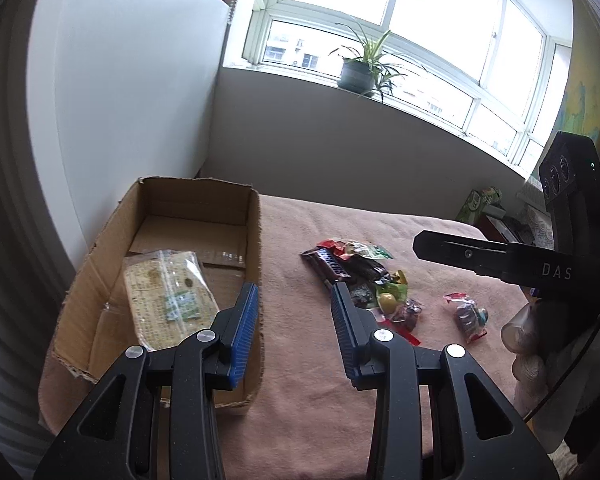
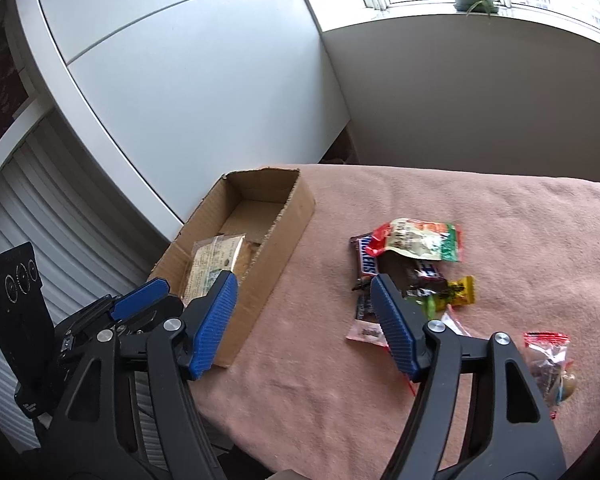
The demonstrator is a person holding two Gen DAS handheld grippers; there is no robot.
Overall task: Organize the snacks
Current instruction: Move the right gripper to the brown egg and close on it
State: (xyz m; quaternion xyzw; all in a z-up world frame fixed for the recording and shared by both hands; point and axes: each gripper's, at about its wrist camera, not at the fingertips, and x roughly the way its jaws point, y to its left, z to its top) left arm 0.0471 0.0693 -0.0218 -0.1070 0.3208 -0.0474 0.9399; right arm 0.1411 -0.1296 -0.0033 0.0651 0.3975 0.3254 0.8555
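Observation:
An open cardboard box (image 1: 256, 240) stands on the pink cloth (image 1: 312, 384) at the left. In it lies a cracker packet (image 1: 168, 300) in clear wrap. My left gripper (image 1: 295, 296) is open and empty, with one finger over the box's right wall and the other by the snack pile (image 1: 356, 272). The pile holds a Snickers bar (image 2: 366, 256), a green and red bag (image 2: 420, 240) and small candies. A red-edged clear packet (image 2: 552, 372) lies apart to the right. My right gripper (image 2: 305, 284) hangs open and empty between the box (image 2: 284, 232) and the pile.
A white cabinet (image 1: 120, 100) stands behind the box. A potted plant (image 1: 358, 72) sits on the windowsill. A green carton (image 1: 480, 200) lies past the table's far right corner. A gloved hand (image 1: 528, 344) holds the right gripper (image 1: 418, 244) at the right edge.

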